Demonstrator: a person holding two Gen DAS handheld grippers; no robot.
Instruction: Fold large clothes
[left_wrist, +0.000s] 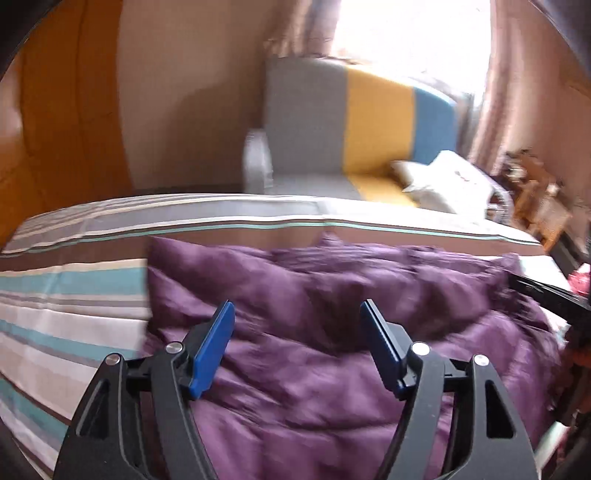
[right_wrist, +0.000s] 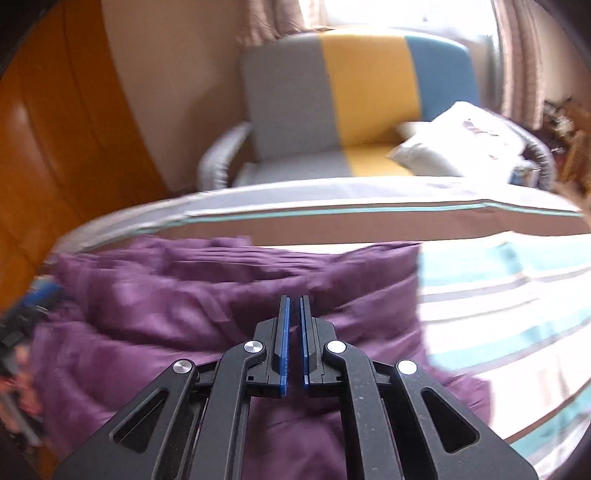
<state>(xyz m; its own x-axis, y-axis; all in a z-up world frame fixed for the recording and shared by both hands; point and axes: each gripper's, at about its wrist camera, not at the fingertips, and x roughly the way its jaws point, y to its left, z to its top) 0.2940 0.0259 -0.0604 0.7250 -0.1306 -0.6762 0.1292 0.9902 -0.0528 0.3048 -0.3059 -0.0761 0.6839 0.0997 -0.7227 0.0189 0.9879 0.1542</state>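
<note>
A large purple garment (left_wrist: 332, 295) lies crumpled on a striped bedsheet (left_wrist: 74, 295). In the left wrist view my left gripper (left_wrist: 297, 308) hovers over the cloth with its blue pads wide apart and nothing between them. The black tip of the other tool shows at the right edge (left_wrist: 546, 291). In the right wrist view the same purple garment (right_wrist: 184, 295) spreads across the lower left. My right gripper (right_wrist: 294, 299) sits above it with its blue pads nearly together; only a thin slit shows and no cloth is seen in it.
Beyond the bed stands an armchair (left_wrist: 332, 129) in grey, yellow and blue with a white cushion (left_wrist: 443, 177) on its seat. An orange wooden wardrobe (right_wrist: 55, 147) fills the left side. Curtains and a bright window are behind. Striped sheet (right_wrist: 498, 295) lies bare right of the garment.
</note>
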